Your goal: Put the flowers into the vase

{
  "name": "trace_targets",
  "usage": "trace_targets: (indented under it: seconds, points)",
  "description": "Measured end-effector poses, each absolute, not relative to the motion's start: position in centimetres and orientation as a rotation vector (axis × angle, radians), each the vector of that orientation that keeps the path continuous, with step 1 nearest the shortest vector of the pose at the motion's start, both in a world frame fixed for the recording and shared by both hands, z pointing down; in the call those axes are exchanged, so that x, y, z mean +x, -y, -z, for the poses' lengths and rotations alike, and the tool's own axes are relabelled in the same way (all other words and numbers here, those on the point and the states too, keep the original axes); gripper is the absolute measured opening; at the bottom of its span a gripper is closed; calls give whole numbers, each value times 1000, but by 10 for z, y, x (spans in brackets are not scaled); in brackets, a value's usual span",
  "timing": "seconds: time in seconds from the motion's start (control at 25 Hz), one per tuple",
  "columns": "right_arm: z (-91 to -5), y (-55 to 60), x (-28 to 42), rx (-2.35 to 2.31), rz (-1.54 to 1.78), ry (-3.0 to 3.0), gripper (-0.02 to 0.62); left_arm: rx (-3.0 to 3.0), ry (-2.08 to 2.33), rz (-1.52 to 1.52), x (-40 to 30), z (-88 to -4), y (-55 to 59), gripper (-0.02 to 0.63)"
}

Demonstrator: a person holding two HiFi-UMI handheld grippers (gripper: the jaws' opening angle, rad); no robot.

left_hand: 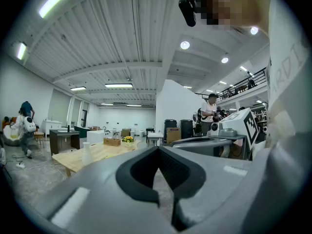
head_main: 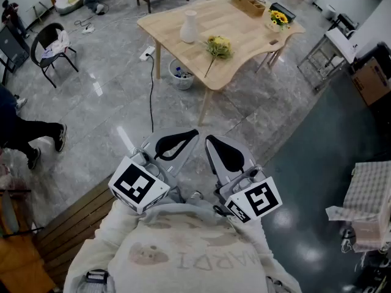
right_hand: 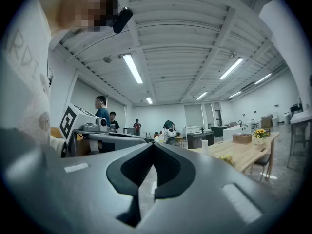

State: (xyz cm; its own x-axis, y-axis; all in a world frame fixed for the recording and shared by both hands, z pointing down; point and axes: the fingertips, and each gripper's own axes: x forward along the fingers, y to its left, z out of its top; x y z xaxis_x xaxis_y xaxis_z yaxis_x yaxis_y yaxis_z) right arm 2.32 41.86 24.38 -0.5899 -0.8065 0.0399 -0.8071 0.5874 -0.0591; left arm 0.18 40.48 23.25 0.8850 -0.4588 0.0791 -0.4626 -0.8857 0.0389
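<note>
A white vase stands upright on the light wooden table far ahead of me. A bunch of yellow flowers lies on the tabletop just right of it, stems toward the front edge. Both grippers are held close to my chest, well short of the table. The left gripper and the right gripper are shut with nothing in them. In the left gripper view the left gripper points toward the vase. In the right gripper view the right gripper has the vase and flowers off to its right.
A pot of sunflowers and a wooden box sit at the table's far end, a bin beneath it. A black chair and a person's legs are at left, metal racks at right. Grey floor lies between me and the table.
</note>
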Motion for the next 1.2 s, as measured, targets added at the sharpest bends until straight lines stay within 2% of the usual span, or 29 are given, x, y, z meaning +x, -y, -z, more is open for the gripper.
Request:
trace_targets:
  seconds: [1.2]
  points:
    - [-251,-387,0,1575,-205,2721,26,2978,615,-43,-40,-242,-362,0]
